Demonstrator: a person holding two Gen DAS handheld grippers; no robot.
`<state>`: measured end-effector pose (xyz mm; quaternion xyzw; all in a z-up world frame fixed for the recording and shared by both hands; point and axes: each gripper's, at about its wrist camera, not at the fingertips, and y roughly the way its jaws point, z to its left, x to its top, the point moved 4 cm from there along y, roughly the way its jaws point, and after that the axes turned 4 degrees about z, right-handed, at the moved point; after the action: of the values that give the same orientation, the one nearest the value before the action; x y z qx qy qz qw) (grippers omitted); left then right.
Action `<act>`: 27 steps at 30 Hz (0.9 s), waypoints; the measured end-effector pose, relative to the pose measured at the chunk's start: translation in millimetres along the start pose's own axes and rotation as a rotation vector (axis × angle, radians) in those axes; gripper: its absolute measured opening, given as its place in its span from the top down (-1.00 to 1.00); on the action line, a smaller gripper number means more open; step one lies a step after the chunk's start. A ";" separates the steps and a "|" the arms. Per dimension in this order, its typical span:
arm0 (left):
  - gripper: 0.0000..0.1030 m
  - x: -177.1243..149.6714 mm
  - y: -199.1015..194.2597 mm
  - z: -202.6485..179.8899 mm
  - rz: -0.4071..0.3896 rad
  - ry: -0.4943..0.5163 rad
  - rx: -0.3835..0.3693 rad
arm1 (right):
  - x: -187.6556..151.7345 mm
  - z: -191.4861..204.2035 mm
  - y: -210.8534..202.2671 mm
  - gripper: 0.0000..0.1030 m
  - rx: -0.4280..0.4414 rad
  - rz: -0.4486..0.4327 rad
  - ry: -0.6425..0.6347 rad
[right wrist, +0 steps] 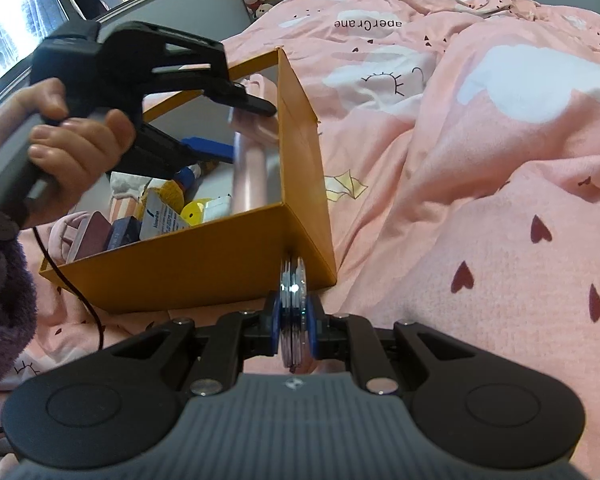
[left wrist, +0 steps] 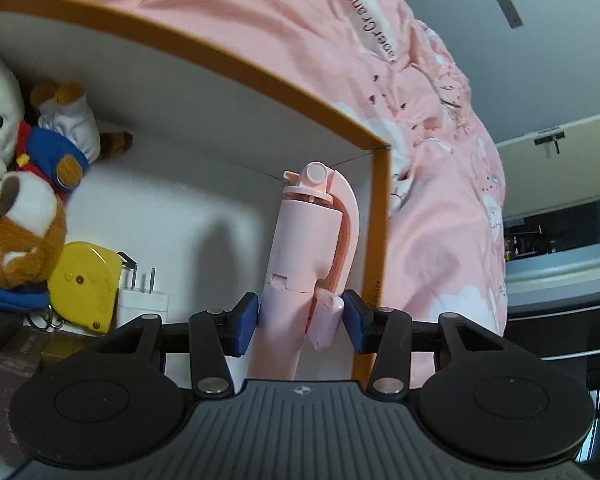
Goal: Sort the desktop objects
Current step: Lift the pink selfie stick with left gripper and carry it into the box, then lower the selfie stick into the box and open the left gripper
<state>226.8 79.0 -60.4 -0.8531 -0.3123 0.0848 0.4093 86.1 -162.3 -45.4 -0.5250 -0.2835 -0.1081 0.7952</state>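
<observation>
Left gripper (left wrist: 300, 320) clamped on rigid, light pink plastic folding selfie stick (left wrist: 308, 240), held mid-body inside orange cardboard box (left wrist: 260, 76); smooth, possibly slippery.

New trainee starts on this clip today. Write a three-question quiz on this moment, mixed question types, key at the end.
1. True or false: the left gripper holds the pink selfie stick over the orange box.
2. What is the right gripper shut on? A) white plug B) stack of thin round discs C) yellow tape measure
3. Fill in: the box stands on a ___ bedspread.

Key
1. True
2. B: discs; plug and tape measure lie in the box.
3. Pink
</observation>
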 end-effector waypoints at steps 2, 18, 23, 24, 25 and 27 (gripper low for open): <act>-0.02 0.9 5.8 0.9 -0.005 0.002 0.025 | 0.0 -0.2 0.9 0.73 0.002 0.004 0.000; -0.03 7.3 37.6 17.1 0.024 -0.083 0.078 | 0.4 -1.1 6.3 0.73 0.012 0.021 0.008; -0.03 8.9 36.3 23.0 0.047 -0.124 0.070 | 0.6 -1.3 7.0 0.73 0.011 0.021 0.008; -0.03 8.9 35.6 23.7 0.049 -0.122 0.077 | 0.7 -1.7 7.1 0.73 0.011 0.020 0.007; -0.03 8.6 34.8 23.7 0.049 -0.114 0.088 | 0.7 -1.8 7.2 0.73 0.011 0.020 0.007; -0.04 7.7 33.1 23.2 0.047 -0.104 0.106 | 0.6 -2.0 8.2 0.73 0.010 0.020 0.005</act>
<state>239.0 83.1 -99.5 -0.8318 -0.3079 0.1551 0.4350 91.1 -160.6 -52.0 -0.5237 -0.2766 -0.1002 0.7995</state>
